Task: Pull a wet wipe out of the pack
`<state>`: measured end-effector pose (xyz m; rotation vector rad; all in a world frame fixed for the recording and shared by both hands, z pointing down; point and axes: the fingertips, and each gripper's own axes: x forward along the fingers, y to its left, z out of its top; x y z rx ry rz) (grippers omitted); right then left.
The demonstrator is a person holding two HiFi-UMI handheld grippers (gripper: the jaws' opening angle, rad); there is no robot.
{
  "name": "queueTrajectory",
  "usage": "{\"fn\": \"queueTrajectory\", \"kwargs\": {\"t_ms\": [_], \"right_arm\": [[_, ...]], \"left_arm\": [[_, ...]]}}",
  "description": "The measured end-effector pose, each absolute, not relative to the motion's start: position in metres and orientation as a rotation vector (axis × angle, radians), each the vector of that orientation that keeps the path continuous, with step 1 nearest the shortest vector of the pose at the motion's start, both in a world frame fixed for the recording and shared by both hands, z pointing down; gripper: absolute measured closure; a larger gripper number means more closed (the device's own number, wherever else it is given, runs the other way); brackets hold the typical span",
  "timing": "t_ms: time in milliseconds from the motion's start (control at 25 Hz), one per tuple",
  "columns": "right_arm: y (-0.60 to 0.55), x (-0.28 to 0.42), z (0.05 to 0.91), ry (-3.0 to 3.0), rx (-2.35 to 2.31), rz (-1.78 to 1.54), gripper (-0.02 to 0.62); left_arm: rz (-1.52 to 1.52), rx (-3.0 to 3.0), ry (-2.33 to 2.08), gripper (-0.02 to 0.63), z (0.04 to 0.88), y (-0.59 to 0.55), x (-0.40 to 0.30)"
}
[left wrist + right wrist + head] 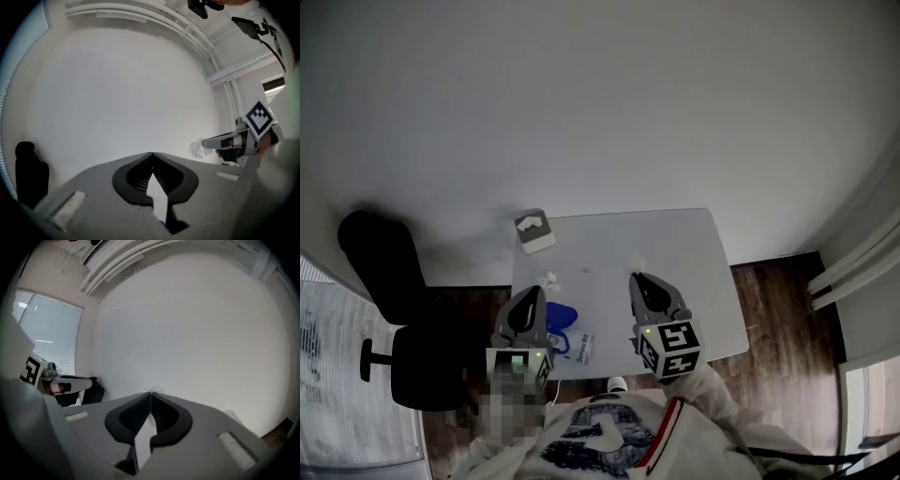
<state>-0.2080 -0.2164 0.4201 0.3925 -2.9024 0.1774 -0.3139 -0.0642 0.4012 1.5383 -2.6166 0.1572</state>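
**Right claw holds a wipe over the counter**

A white counter (675,244) stands against a plain pale wall, with a black office chair (389,281) off its left side on the dark wood floor. The person stands at the near edge with both tools pointing away across the top.

The right claw (150,392) is closed tight, with a small white tuft of wet wipe (196,149) pinched at its tips. It is held above the middle of the counter. The left claw (151,154) is closed too, tip against tip, with nothing between them. It sits over the near left part of the counter.

At the far left corner lies a grey pack (534,231) with something white on top. It looks like the wipe pack, though it is small from here. A blue object (562,314) lies just beside the left claw, and a small printed packet (584,348) lies near it by the edge. Between the grey pack and the left claw rests a crumpled white wad (549,278).
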Motion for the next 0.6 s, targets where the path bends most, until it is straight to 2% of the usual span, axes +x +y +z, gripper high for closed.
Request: {"fn": "queueTrajectory", "kwargs": {"t_ms": [600], "right_arm": [[-0.061, -0.159, 0.412, -2.900, 0.454, 0.116, 0.581]], "left_arm": [[0.139, 1.552, -2.592, 0.601, 0.409, 0.096, -0.263]]}}
